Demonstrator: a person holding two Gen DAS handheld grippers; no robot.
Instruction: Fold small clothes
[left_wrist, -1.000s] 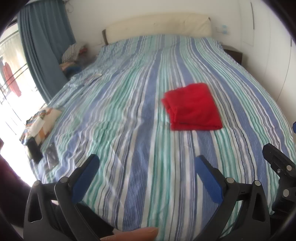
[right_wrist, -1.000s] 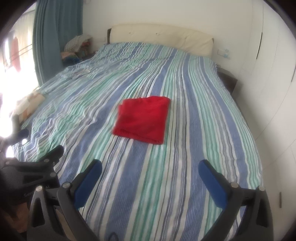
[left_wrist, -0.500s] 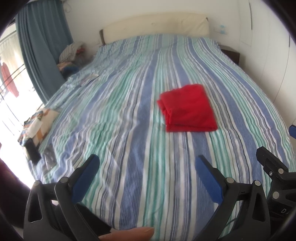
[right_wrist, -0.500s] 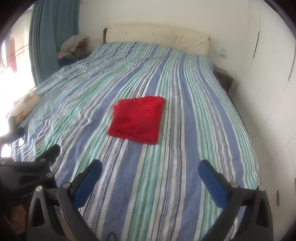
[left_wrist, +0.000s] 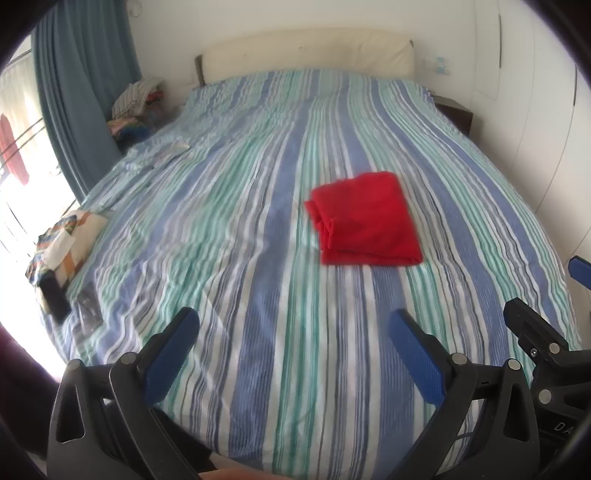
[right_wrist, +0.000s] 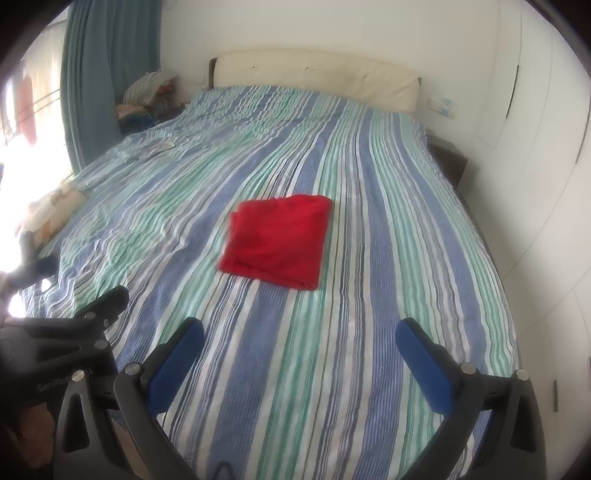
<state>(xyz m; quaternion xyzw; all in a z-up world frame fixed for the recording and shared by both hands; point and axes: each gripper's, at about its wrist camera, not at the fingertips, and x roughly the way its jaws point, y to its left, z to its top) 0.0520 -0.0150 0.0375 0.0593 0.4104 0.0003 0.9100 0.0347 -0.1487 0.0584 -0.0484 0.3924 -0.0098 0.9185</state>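
A red garment (left_wrist: 365, 219) lies folded into a neat rectangle on the striped bedspread (left_wrist: 229, 229), right of the bed's middle. It also shows in the right wrist view (right_wrist: 279, 242). My left gripper (left_wrist: 291, 321) is open and empty, held above the near edge of the bed, well short of the garment. My right gripper (right_wrist: 301, 330) is open and empty too, at the near edge, apart from the garment. Each gripper shows at the side of the other's view.
A cream headboard (left_wrist: 306, 50) stands at the far end. A pile of clothes (left_wrist: 138, 98) sits by the blue curtain (left_wrist: 81, 88) at the far left. A patterned item (left_wrist: 64, 243) and small dark objects (left_wrist: 88, 310) lie at the bed's left edge. White wardrobe doors (right_wrist: 535, 147) line the right.
Both grippers have drawn back a little from the bed, still open. The red garment lies as before and looks slightly farther off.
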